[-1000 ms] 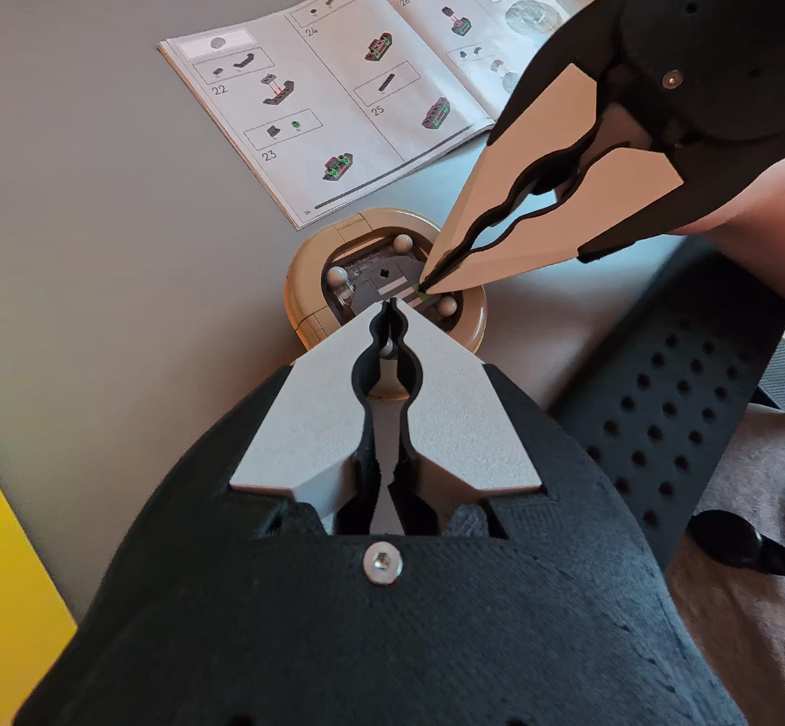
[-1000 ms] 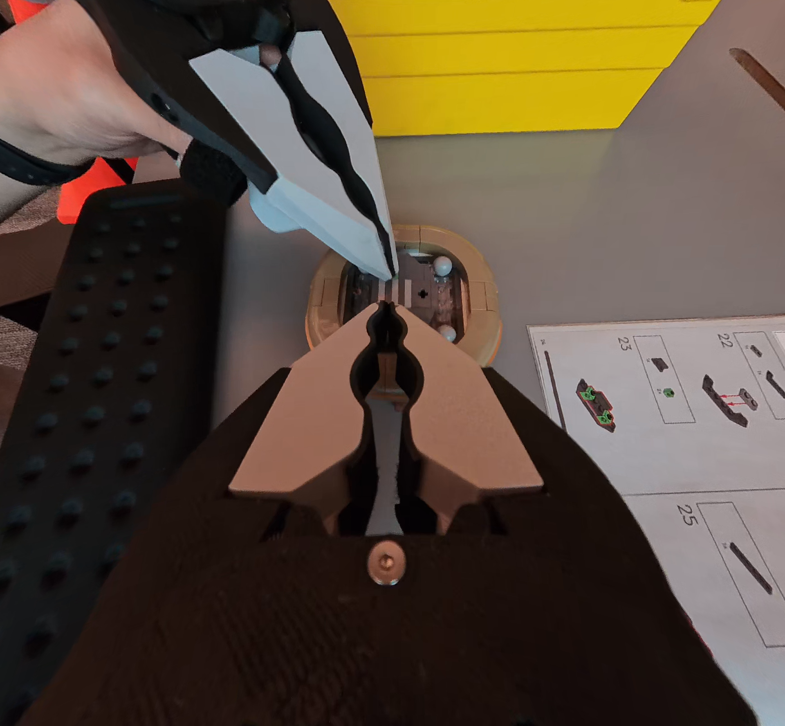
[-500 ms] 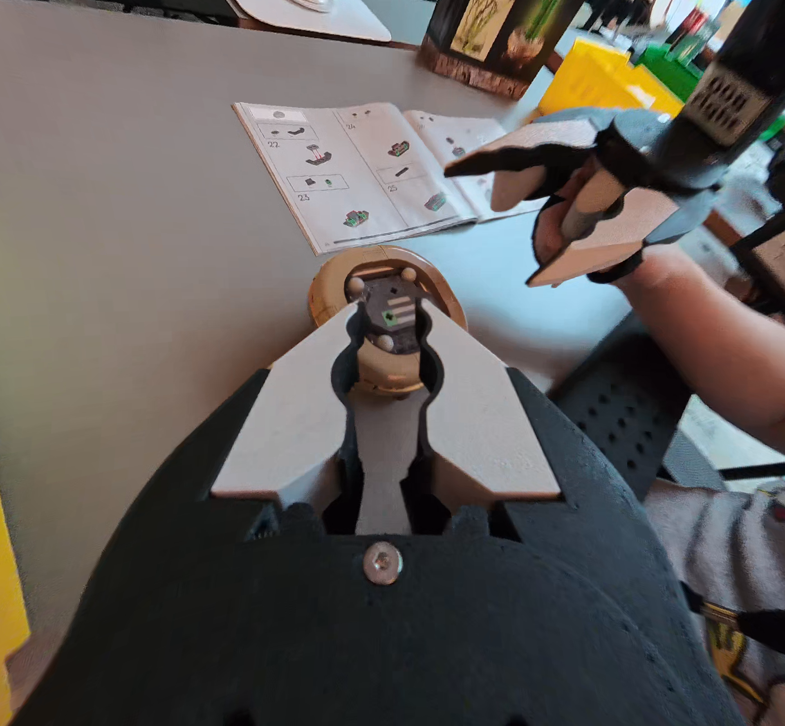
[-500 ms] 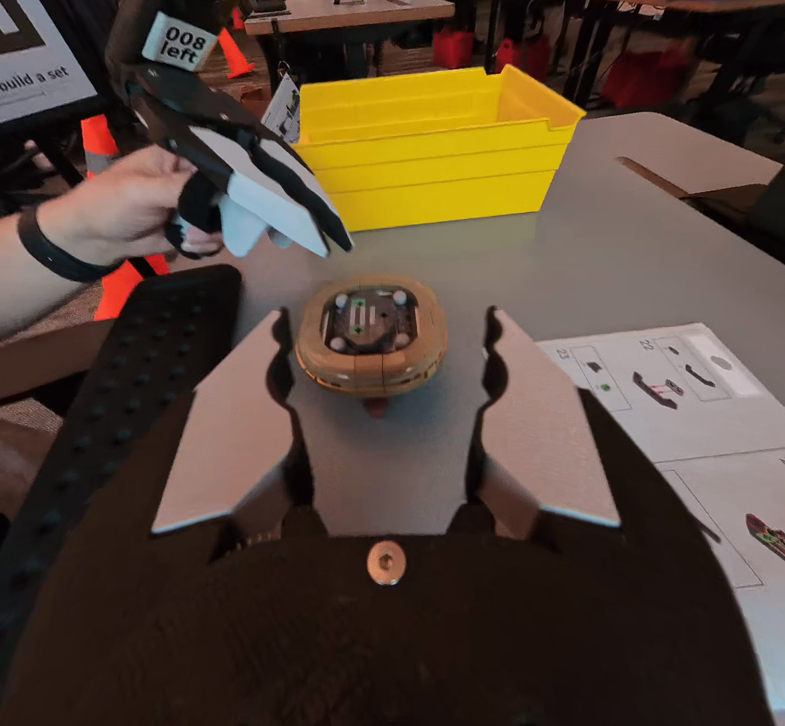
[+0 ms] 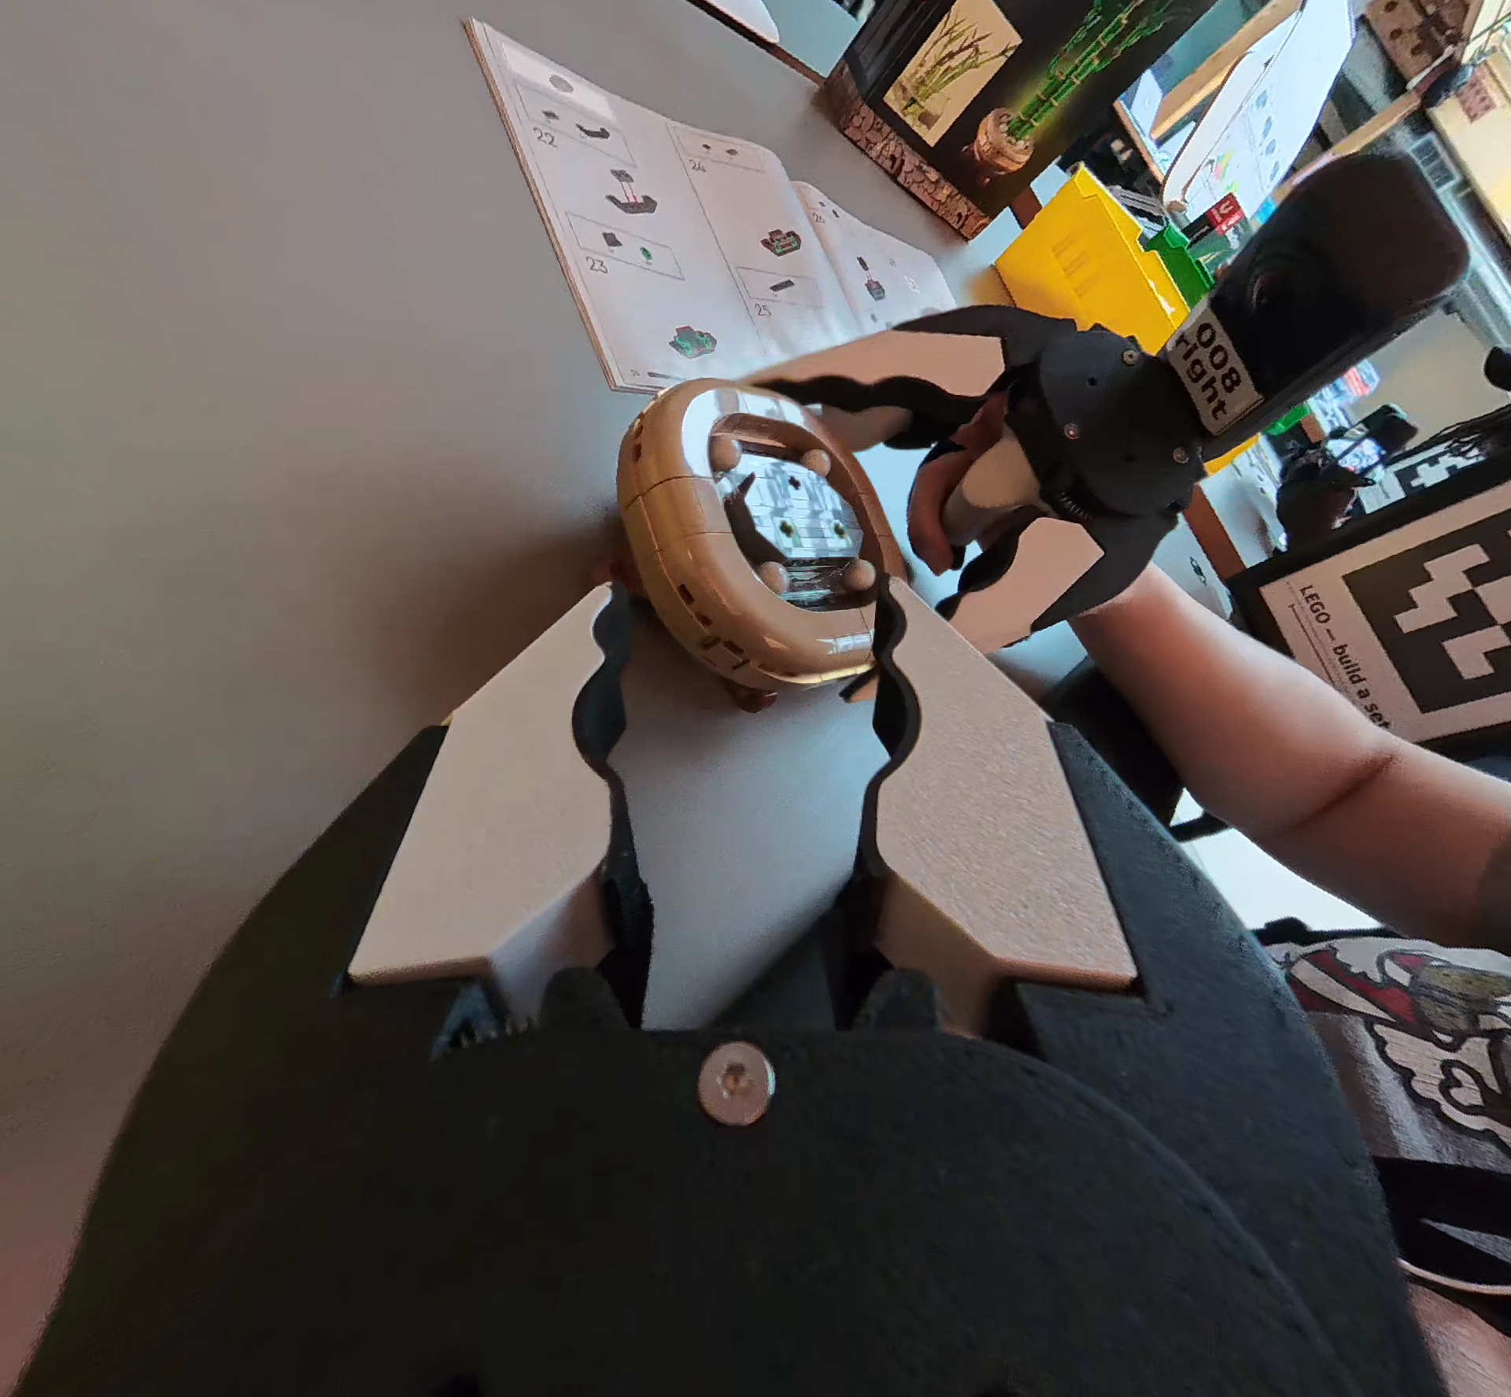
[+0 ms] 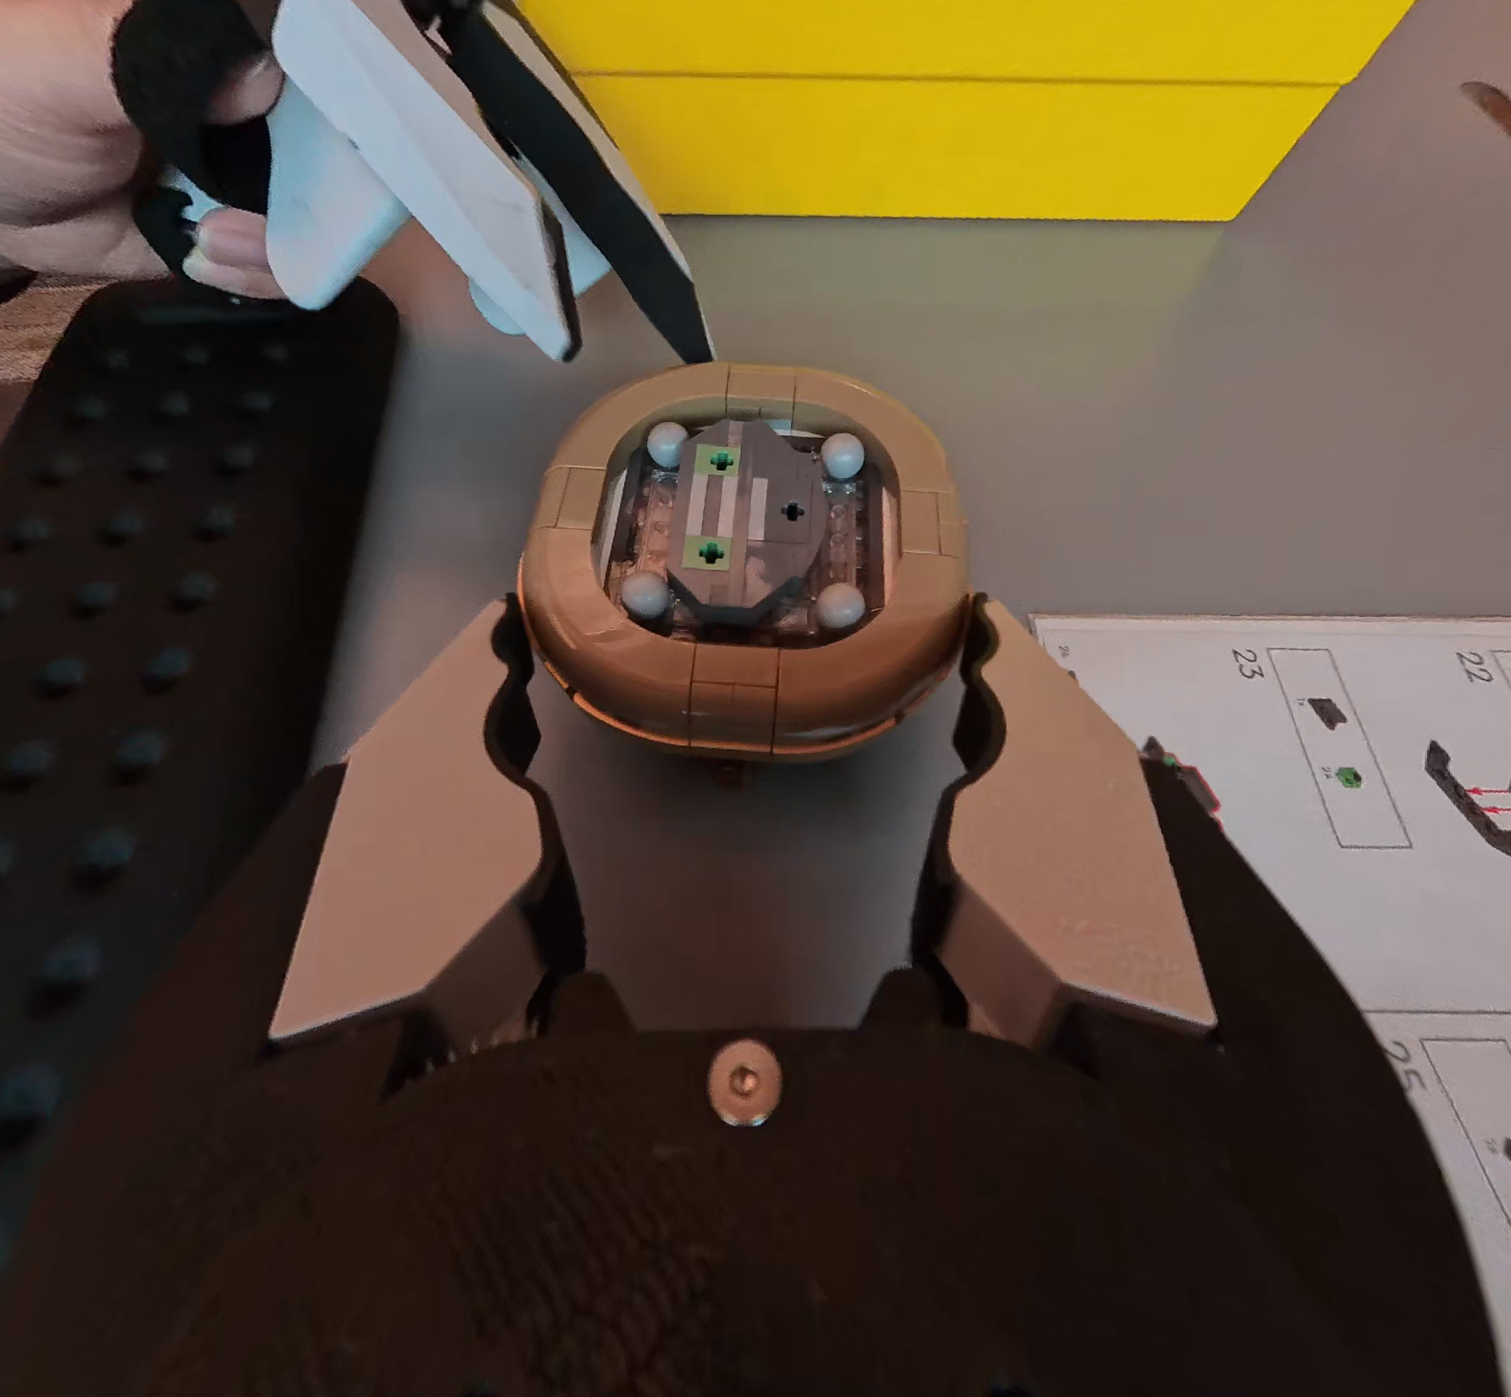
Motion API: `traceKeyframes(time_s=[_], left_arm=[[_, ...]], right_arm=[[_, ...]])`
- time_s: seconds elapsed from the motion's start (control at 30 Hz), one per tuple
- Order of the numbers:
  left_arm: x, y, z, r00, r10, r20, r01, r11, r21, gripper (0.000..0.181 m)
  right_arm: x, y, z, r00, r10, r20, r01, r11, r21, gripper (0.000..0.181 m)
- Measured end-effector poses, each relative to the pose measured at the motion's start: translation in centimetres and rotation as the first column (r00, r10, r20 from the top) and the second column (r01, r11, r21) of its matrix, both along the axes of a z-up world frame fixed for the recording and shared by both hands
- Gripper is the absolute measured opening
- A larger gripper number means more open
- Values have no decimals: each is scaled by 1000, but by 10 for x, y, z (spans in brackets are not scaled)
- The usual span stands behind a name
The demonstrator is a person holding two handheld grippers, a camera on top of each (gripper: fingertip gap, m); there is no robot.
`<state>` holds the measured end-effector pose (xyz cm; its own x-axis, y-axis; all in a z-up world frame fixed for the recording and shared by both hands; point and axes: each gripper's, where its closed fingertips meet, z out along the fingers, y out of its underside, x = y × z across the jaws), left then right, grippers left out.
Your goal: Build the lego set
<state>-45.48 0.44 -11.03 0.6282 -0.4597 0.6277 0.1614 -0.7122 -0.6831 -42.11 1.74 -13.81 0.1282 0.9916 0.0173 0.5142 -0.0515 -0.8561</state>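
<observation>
Straddling the tan pot-shaped lego model (image 6: 740,646), the right gripper (image 6: 740,605) is seen with its fingers spread wide, one tip just beside each flank of the model; whether the tips touch it cannot be told. The left gripper (image 5: 744,605) is likewise held apart, its tips at either side of the model's near rim, and nothing is clamped in it. In the right wrist view its tips arrive from 11 o'clock, just above the model's far edge.

The model stands on the grey tabletop (image 6: 1063,376). Inside its rounded rim a dark grey insert (image 6: 740,520) is seated, bearing two green pieces (image 6: 718,461) at its 9 o'clock side and flanked by four pale grey balls (image 6: 842,452) at the corners. The open instruction booklet (image 6: 1308,785) lies at 3 o'clock of the model, a yellow bin (image 6: 940,49) at 12 o'clock, and a black studded mat (image 6: 147,581) at 9 o'clock.

The step in hand is judged to be a re-grip of the model now that the insert with its green pieces is seated. The next move would call for both sets of fingers to be closed evenly on the curved sides, so that the model is steadied without being tipped or its shell panels popped off.
</observation>
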Motion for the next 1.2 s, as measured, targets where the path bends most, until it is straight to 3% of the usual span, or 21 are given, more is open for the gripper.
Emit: traceKeyframes(time_s=[0.33, 0.9, 1.07, 1.2], left_arm=[[6, 2, -20, 994, -42, 100, 60, 980, -187, 65], [28, -1, -27, 989, -42, 144, 83, 953, -290, 48], [30, -2, -19, 997, -36, 63, 47, 982, -182, 43], [32, -4, 12, 999, -22, 38, 22, 1000, 0, 41]], right_arm=[[1, 0, 1, 1000, 14, -22, -14, 1000, 9, 104], [3, 0, 2, 999, 25, -40, -23, 999, 44, 104], [6, -3, 14, 999, 33, -10, -29, 962, 270, 103], [8, -8, 50, 996, 35, -79, 6, 887, 462, 104]])
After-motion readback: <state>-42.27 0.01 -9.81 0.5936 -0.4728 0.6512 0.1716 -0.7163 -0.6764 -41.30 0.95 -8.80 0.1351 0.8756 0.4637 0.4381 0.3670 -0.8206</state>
